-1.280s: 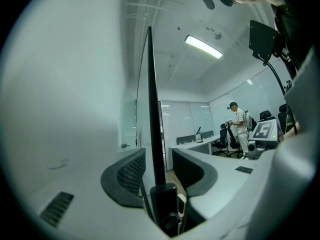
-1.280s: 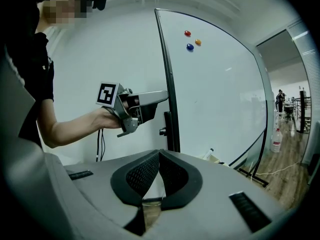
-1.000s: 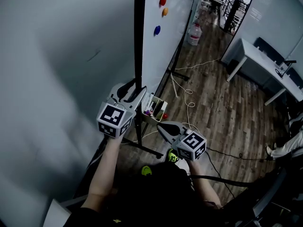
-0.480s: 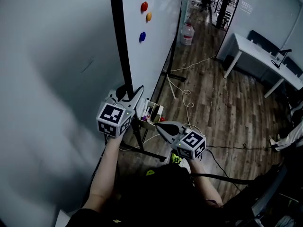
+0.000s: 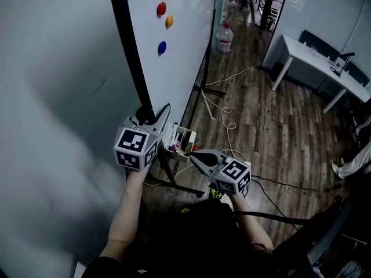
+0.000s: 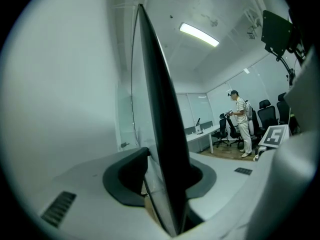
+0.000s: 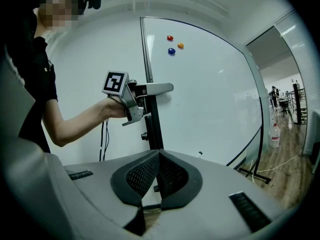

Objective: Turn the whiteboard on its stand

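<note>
The whiteboard stands upright on its black stand, with red, orange and blue magnets on its face. My left gripper holds the board's black side edge at waist height. In the left gripper view that edge runs between the pads, and the jaws have just been closing on it. My right gripper hangs shut and empty to the right, near the marker tray. The right gripper view shows the left gripper clamped on the edge and the board's face.
A grey wall is close on the left. On the wooden floor lie cables, with a water bottle further back. A white desk stands at the right. A person stands far off among office chairs.
In the head view the board's black edge, the magnets and my left gripper have shifted left. The right gripper has hardly moved.
</note>
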Demonstrator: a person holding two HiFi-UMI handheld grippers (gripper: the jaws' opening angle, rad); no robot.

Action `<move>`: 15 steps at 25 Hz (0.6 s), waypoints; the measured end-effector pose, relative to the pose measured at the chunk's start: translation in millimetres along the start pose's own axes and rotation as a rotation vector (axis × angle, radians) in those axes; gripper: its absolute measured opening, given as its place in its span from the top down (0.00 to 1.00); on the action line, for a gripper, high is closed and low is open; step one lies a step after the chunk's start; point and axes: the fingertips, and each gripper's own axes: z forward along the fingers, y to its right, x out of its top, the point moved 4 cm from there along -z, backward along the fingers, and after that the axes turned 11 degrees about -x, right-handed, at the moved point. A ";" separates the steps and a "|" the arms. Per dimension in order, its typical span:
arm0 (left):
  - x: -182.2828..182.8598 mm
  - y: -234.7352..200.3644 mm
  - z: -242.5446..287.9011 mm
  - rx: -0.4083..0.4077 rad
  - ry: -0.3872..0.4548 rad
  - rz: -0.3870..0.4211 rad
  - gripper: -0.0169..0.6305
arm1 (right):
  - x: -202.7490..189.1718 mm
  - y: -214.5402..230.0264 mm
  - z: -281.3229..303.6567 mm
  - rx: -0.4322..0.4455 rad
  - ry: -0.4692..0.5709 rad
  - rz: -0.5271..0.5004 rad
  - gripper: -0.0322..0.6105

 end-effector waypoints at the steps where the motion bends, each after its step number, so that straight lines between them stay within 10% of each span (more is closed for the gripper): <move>1: 0.3 -1.5 2.4 0.003 0.000 -0.005 0.75 | -1.5 1.4 0.9 0.003 -0.003 0.005 0.96; 15: 1.1 -9.1 11.5 0.056 -0.078 0.012 0.77 | -13.4 19.2 -1.5 0.036 -0.029 0.048 0.96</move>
